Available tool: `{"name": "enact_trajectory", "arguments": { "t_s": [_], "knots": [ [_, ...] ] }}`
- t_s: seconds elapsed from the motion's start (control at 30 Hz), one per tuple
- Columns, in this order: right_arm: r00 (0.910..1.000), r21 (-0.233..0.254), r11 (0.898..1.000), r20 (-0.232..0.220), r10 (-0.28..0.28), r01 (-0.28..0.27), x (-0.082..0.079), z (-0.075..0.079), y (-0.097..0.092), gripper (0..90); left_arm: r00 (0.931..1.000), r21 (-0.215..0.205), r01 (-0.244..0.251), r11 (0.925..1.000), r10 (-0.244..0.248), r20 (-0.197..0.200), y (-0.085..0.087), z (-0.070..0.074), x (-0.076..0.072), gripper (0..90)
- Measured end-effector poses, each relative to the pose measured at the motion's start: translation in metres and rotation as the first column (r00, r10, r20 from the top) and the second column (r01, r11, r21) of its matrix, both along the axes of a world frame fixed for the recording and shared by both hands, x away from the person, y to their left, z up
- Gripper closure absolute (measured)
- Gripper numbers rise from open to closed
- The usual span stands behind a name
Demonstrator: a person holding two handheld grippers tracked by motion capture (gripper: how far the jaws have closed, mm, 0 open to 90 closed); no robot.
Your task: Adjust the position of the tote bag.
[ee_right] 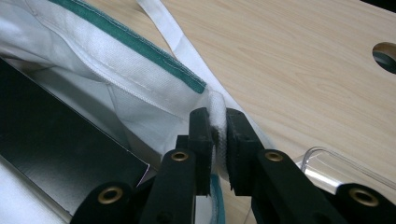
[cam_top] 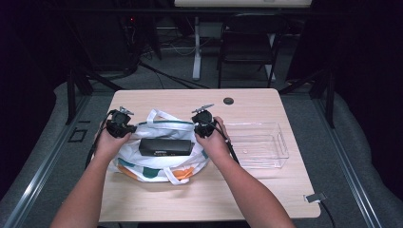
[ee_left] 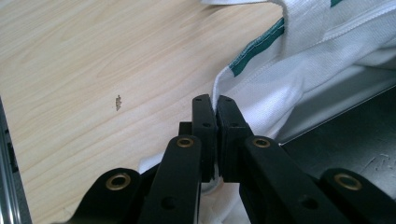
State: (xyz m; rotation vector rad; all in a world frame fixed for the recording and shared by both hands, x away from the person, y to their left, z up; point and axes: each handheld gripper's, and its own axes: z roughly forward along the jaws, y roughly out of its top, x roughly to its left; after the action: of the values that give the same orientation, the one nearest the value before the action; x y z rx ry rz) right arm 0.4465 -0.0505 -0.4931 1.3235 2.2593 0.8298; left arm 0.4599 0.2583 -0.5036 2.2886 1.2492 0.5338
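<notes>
Wooden table (cam_top: 266, 187) across the middle of the high view, pale grain, a small dark round hole (cam_top: 228, 100) near its far edge, upper centre. In the left gripper view, bare tabletop over the whole left half, with one small dark chip in the wood.

White cloth bag (cam_top: 142, 168) left of centre on the table, green trim along its mouth, orange and green patches low on its near side, a white strap looping up at the top edge. Mouth pulled open left and right between the two hands.

Clear plastic bin (cam_top: 280, 142) just right of the bag, right of centre in the high view; a rounded corner of it at lower right of the right gripper view.

Black box (cam_top: 165, 147) lying flat inside the open bag, centre of the high view; dark slab at lower left of the right gripper view and lower right of the left gripper view.

Left gripper (cam_top: 119, 127) at the bag's left rim, jaws pinched tight on a fold of white cloth beside the green trim.

Right gripper (cam_top: 204, 126) at the bag's right rim, jaws clamped on a bunched seam of the cloth, only the fabric's thickness between them.
</notes>
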Motion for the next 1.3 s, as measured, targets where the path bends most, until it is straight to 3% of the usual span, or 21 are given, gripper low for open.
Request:
{"name": "enact_trajectory", "arguments": {
  "t_s": [0.4, 0.87, 1.3],
  "knots": [
    [0.9999, -0.021, 1.0, 0.005, -0.009, 0.01, 0.006, -0.003, 0.003, 82.0, 0.9998, -0.009, -0.016, 0.9998, 0.016, -0.011, 0.0, -0.008, 0.005, 87.8],
    [0.9997, -0.026, 0.999, -0.019, -0.018, 0.018, 0.015, -0.011, 0.007, 82.0, 0.9975, -0.016, -0.036, 0.9992, 0.035, -0.061, -0.001, -0.018, 0.014, 87.6],
    [0.997, -0.064, 0.998, -0.074, -0.02, 0.015, 0.026, -0.015, 0.008, 81.9, 0.9941, -0.014, -0.042, 0.999, 0.041, -0.101, -0.002, -0.026, 0.019, 87.5]
  ]
}}
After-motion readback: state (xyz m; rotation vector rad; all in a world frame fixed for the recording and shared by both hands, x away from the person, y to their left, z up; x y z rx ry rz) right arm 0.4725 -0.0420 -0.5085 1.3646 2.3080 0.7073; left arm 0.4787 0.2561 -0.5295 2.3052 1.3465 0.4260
